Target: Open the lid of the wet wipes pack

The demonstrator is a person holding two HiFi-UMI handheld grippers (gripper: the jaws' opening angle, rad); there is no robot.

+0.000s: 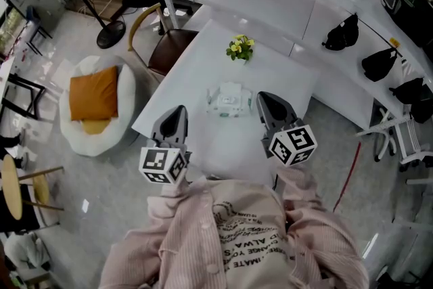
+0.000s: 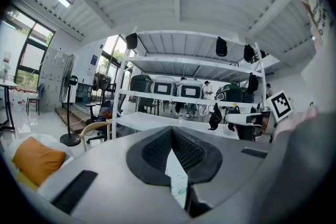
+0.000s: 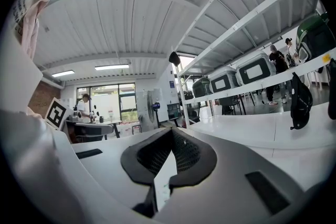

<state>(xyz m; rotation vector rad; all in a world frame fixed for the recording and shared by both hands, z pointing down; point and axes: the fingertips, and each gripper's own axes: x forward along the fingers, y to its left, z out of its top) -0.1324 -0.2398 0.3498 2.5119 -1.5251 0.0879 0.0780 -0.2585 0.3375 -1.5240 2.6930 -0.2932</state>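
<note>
Head view: I hold my left gripper [image 1: 178,112] and right gripper [image 1: 266,99] level, jaws together on nothing; the pack [image 1: 229,99] lies ahead between them.

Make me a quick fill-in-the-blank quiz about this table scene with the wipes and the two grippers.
1. The flowers beyond the wet wipes pack are ____.
2. The cushion on the white pouf is ____.
3. Of the left gripper and the right gripper, the pack lies nearer the ____ one.
Missing words: yellow; orange; right.
</note>
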